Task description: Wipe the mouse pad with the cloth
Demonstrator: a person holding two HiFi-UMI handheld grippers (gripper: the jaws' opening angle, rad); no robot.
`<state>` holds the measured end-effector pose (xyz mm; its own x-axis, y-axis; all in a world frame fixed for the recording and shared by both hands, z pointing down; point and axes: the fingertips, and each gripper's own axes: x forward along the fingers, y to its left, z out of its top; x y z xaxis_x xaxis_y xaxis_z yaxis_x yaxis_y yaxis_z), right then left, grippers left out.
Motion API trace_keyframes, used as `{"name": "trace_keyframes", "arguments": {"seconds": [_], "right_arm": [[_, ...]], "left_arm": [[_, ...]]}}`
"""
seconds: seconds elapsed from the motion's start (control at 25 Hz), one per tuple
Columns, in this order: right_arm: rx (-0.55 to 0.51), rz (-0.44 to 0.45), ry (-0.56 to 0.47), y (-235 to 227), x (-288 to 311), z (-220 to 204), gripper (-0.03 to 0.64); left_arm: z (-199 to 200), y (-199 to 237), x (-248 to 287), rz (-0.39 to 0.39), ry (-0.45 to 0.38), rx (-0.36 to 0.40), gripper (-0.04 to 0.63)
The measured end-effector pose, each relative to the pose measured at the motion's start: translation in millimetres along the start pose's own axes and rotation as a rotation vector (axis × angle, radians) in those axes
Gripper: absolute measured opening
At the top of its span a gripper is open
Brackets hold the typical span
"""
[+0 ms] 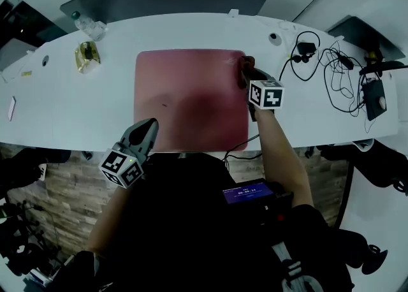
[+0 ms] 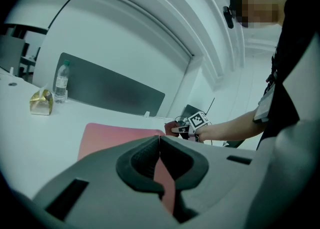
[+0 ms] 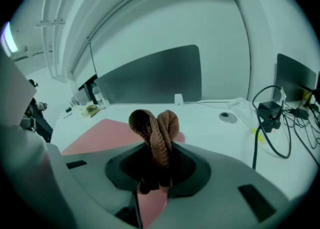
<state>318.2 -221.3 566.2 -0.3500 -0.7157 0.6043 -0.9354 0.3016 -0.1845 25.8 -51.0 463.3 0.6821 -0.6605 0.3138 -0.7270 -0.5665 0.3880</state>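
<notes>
We see the right gripper (image 3: 156, 170) clamped tight on a brown ribbed cloth (image 3: 154, 130), bunched into two looped folds above its jaws. The flat red mouse pad (image 1: 188, 102), a rounded rectangle, spreads out to its left. Left gripper (image 2: 160, 140): jaws together, empty, with the pad just ahead of it.

The brown cloth (image 3: 156, 138) looks coarse and ribbed; the pink mouse pad (image 1: 185, 102) is matt; the white desk (image 1: 70, 109) is smooth.
</notes>
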Motion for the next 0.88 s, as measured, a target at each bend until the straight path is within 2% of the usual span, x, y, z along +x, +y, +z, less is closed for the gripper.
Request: {"name": "trace_keyframes", "arguments": {"seconds": [0.4,0.56,0.72,0.88], "right_arm": [[-0.102,0.197,-0.230,75.0,-80.9,15.2,0.115],[-0.120,0.297,-0.307,97.2,-115.2,8.4,0.115],[-0.111,0.391,-0.355,119.7,-136.5,-6.7,0.114],[-0.123,0.446,-0.362,137.9,-153.4,-22.7,0.114]], "left_arm": [[3.6,-10.7,-3.0,-0.051,-0.012,0.039,0.009],[-0.7,-15.8,1.2,-0.063,-0.011,0.039,0.009],[-3.4,-22.9,1.2,-0.088,-0.004,0.054,0.009],[-8.0,-35.0,1.4,-0.120,0.014,0.064,0.009]]}}
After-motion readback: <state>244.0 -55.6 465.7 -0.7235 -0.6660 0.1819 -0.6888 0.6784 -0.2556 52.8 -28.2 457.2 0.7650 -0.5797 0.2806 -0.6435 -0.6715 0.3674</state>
